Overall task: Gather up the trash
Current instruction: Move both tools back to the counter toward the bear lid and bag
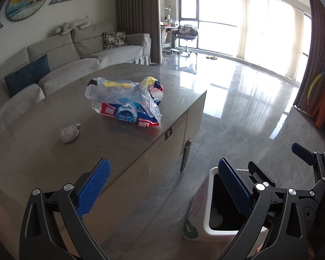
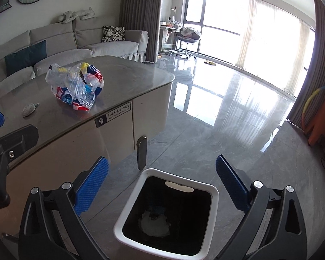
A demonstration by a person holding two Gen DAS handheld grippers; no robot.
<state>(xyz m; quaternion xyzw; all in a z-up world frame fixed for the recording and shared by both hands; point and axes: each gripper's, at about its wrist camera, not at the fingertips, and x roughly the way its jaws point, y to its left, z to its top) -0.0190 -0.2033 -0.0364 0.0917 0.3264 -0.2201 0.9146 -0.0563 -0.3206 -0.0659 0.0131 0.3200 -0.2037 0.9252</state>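
Observation:
A crumpled clear plastic bag with red, blue and yellow wrappers (image 1: 125, 100) lies on the grey table top (image 1: 43, 151); it also shows in the right wrist view (image 2: 75, 85). A white trash bin with a black liner (image 2: 166, 214) stands on the floor beside the table, with pale crumpled trash at its bottom. My left gripper (image 1: 164, 186) is open and empty, above the table's near edge. My right gripper (image 2: 162, 184) is open and empty, right above the bin; it also shows at the right of the left wrist view (image 1: 277, 162).
A small round white object (image 1: 69, 133) lies on the table near the bag. A grey sofa (image 1: 54, 60) stands behind the table. Glossy grey floor (image 2: 238, 130) stretches to the windows. An office chair (image 2: 187, 38) stands far back.

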